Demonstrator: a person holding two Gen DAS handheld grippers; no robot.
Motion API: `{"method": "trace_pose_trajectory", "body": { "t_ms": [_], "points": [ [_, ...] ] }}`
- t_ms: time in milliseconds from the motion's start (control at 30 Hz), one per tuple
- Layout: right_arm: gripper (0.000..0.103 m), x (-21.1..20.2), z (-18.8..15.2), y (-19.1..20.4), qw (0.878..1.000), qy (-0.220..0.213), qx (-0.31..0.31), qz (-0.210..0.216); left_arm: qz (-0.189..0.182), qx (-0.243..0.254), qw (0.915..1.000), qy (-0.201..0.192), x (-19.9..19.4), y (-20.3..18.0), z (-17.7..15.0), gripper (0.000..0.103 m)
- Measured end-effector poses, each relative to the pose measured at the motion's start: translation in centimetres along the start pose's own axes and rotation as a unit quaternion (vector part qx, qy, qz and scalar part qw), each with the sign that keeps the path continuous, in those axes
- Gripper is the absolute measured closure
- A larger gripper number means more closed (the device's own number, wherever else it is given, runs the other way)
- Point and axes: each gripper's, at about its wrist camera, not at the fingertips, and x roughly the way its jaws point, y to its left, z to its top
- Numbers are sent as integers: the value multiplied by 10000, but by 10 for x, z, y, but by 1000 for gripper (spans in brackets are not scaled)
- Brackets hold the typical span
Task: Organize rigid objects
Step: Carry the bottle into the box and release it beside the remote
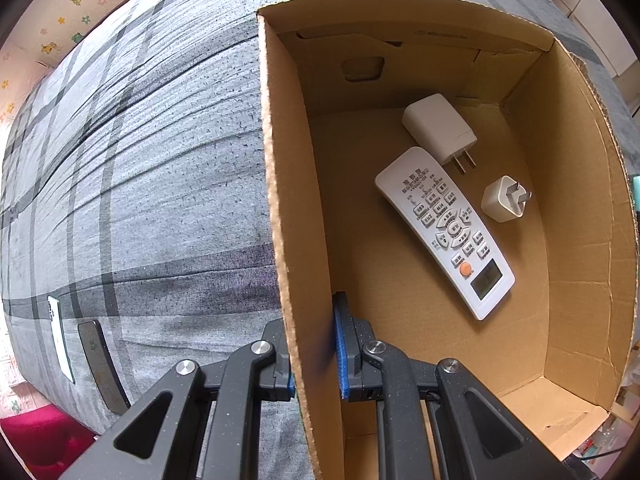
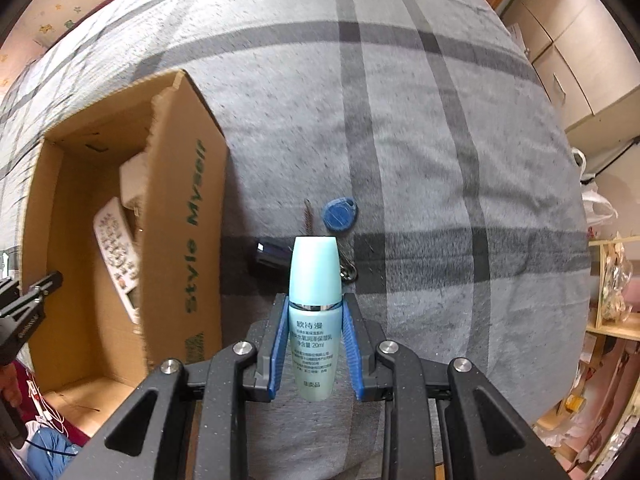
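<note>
The grey plaid bedspread point(image 2: 420, 140) under my work fills most of what I see. Beyond its far left edge is wallpaper point(image 1: 60, 28) printed with small cartoon animals and flowers. To the far right stand pale wooden cabinets point(image 2: 568, 64), and nearer on that side a white plastic bag point(image 2: 596, 196) and a wooden shelf point(image 2: 612, 320) holding clutter. At the near left lies something red point(image 1: 36, 436).

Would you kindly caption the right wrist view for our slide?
Right gripper holds a pale blue lotion bottle beside the brown cardboard box.
</note>
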Motion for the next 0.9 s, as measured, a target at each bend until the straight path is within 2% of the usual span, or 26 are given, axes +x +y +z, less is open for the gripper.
{"method": "trace_pose_trajectory", "body": {
  "t_ms": [533,900],
  "points": [
    [76,-49,22,51,9972,-453,-581,164,-28,-9,10000,22,2,3,1,88],
    [76,-63,32,97,9913,-577,-1078,478,-77,-16,10000,12,4,5,0,88]
  ]
}}
